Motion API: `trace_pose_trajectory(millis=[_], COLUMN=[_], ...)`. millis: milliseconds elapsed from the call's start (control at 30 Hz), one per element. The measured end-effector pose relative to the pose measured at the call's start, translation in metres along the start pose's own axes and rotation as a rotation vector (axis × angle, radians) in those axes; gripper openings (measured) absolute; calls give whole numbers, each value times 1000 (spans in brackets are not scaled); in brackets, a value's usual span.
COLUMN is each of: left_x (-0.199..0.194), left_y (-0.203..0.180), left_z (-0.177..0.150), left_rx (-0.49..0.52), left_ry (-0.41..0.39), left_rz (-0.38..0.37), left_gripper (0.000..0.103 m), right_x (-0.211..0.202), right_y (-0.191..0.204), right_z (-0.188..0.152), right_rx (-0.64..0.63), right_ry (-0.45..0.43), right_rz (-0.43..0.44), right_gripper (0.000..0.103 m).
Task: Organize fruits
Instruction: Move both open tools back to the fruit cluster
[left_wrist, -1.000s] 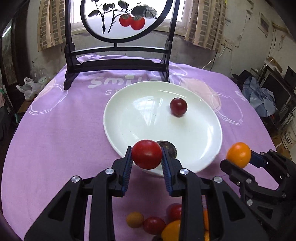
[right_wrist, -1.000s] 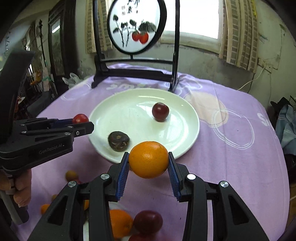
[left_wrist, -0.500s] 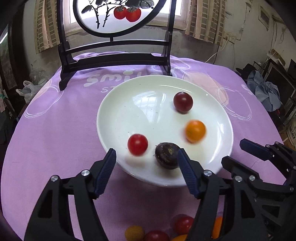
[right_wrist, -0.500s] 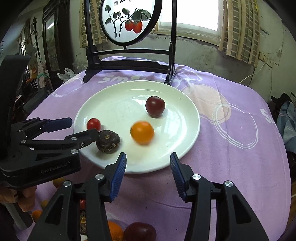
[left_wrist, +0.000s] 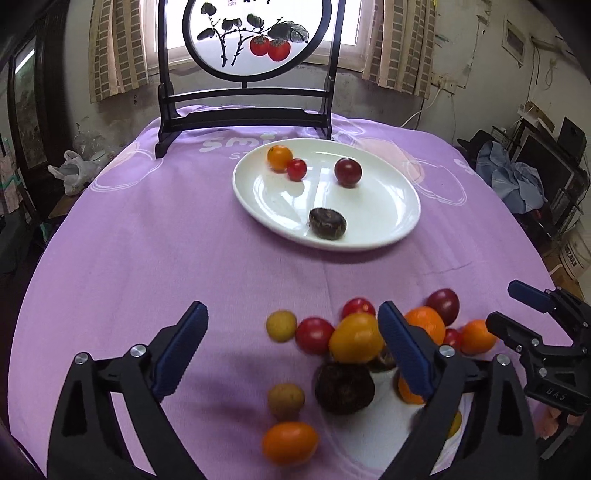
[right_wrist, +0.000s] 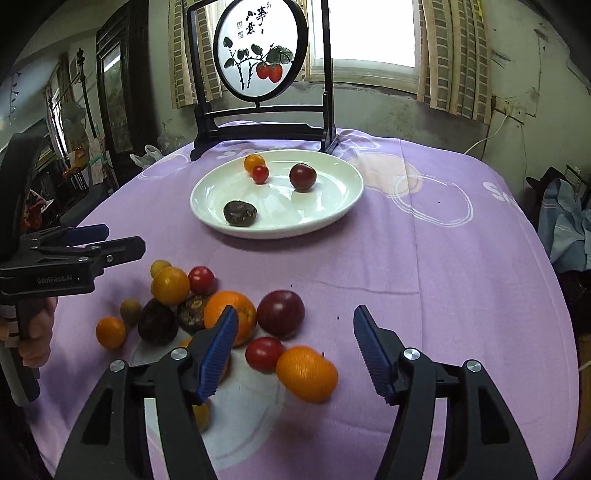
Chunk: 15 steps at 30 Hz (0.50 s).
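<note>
Both grippers, left (left_wrist: 291, 349) and right (right_wrist: 293, 347), hang wide open and empty over my fruit pile (right_wrist: 207, 306), positioned to load the plate (right_wrist: 332, 210).

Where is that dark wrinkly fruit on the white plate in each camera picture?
Left wrist view: dark wrinkly fruit at the plate's near edge, centre-right.
Right wrist view: same fruit at the plate's near-left edge.
Shared landmark: round painted screen behind the plate.
</note>
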<state>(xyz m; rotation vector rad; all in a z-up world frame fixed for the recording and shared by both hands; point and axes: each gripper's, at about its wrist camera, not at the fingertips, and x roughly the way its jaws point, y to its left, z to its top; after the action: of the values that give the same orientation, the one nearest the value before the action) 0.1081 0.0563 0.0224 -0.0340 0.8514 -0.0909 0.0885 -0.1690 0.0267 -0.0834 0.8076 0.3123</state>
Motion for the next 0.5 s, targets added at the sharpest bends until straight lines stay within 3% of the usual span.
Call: trace_pose_trajectory(millis=[267,500], left_x=[-15,-26], left_y=[9,4], left_z=[-56,-77], left_rx=[-53,-18], left_ry=[30,21], left_rz=[4,15], left_gripper=[93,94], right_x=[-16,-15], right_y=[-2,-5], right_z=[-39,-55], right_rx=[23,67], right_ry=[14,30], right_rz=[-15,6], right_gripper=[69,70])
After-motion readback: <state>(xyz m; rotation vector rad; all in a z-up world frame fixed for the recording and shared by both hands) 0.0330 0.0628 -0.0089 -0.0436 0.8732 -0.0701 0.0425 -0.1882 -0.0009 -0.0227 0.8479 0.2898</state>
